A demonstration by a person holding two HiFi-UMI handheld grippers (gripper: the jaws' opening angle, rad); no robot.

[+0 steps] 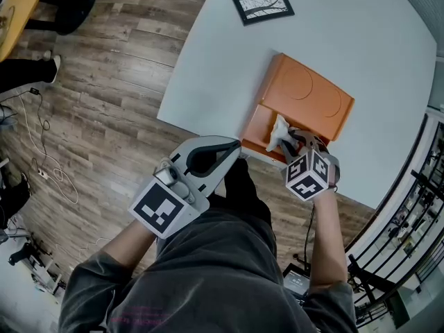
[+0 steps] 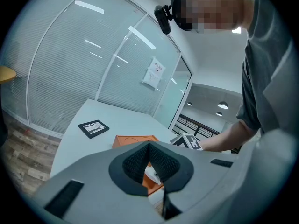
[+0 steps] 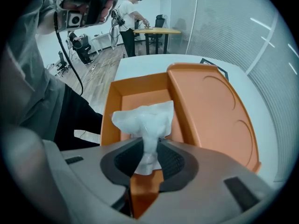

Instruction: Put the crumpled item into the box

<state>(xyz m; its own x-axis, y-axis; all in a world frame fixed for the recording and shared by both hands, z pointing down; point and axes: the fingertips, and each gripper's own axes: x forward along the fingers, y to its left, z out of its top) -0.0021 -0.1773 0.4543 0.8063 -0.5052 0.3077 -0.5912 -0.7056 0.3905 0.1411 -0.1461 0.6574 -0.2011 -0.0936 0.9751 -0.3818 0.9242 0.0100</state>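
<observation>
A crumpled white paper [image 1: 279, 130] sticks out of my right gripper [image 1: 291, 143], whose jaws are shut on its pinched neck [image 3: 148, 146]. The gripper points steeply down over the open tray of the orange box [image 1: 258, 127]. In the right gripper view the paper's wide end [image 3: 145, 118] hangs above the tray floor, inside the tray walls [image 3: 114, 97]. The box lid [image 1: 305, 92] lies tipped back on the far side. My left gripper [image 1: 236, 146] hovers level at the table's near edge, left of the box, shut with nothing in it.
The box stands near the front edge of a pale table [image 1: 374, 40]. A black-framed picture [image 1: 261, 3] lies flat at the table's far side. Wooden floor [image 1: 104, 82] with cables lies to the left, and a black railing [image 1: 409, 220] to the right.
</observation>
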